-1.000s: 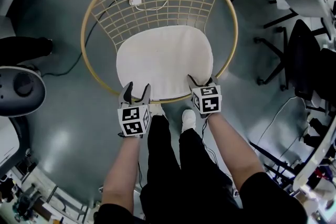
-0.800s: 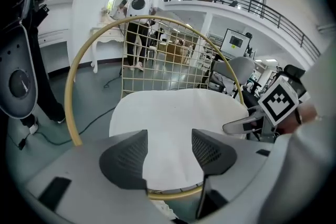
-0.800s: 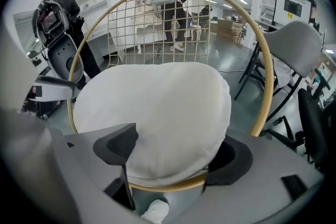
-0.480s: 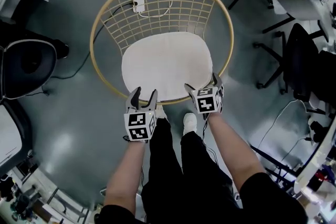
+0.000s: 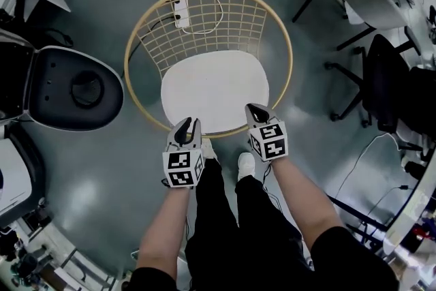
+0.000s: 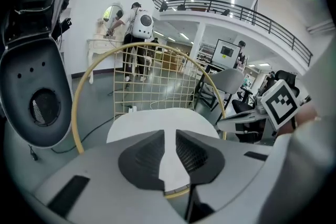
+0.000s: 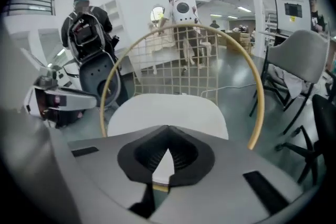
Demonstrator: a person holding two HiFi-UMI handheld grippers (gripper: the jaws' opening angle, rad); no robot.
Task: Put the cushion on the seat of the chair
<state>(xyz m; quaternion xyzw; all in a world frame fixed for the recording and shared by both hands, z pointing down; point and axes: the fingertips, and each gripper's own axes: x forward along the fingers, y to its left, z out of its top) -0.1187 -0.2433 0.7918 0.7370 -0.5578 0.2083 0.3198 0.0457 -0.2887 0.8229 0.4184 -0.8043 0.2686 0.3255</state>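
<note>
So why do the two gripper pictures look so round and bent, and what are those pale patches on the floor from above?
Left gripper view: a wide lens bows the railing into an arc and darkens the corners. Right gripper view: same bulge, stretching the chair hoop. Head view: the glossy floor throws back pale glare, and the cushion is so bright its texture washes out.

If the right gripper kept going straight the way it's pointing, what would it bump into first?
Probably the white cushion on the chair, near its front edge. The right gripper, shut and empty, aims at it. The yellow hoop lies just below that line, so depth is uncertain.
</note>
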